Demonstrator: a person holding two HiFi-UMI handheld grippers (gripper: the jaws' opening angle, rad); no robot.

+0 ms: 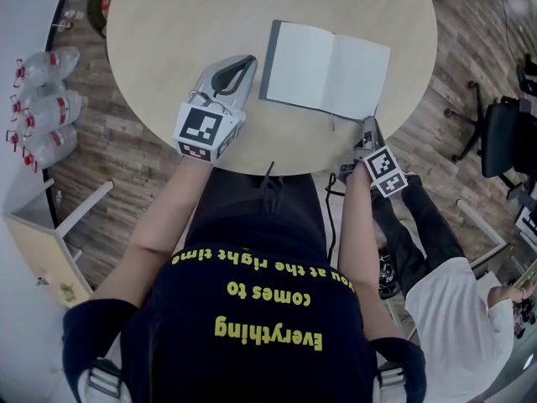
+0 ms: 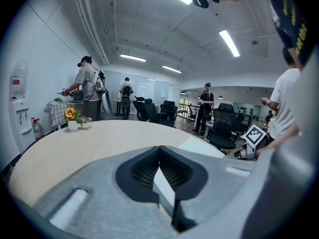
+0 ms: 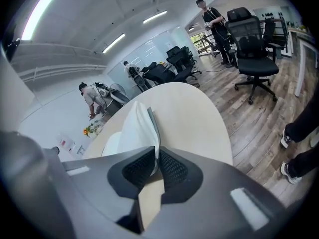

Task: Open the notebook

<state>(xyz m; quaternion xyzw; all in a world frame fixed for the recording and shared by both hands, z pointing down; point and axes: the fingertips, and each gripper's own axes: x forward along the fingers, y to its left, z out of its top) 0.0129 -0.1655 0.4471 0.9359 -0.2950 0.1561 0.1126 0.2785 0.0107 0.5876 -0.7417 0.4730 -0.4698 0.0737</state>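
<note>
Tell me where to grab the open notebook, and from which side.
Grip the notebook by its near right corner, low from the near edge of the table. It lies open and flat, so only thin page edges offer a pinch; the right gripper is closed on that corner.

yellow print on the person's black shirt (image 1: 252, 330), upside down, "Everything comes to", "at the right time"

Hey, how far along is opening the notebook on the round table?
Nearly done. Done: the notebook lies open, both blank pages face up on the table. In hand: the right gripper is pinching the right page's near corner. The left gripper rests shut beside it, empty. Left: let go of that corner.
</note>
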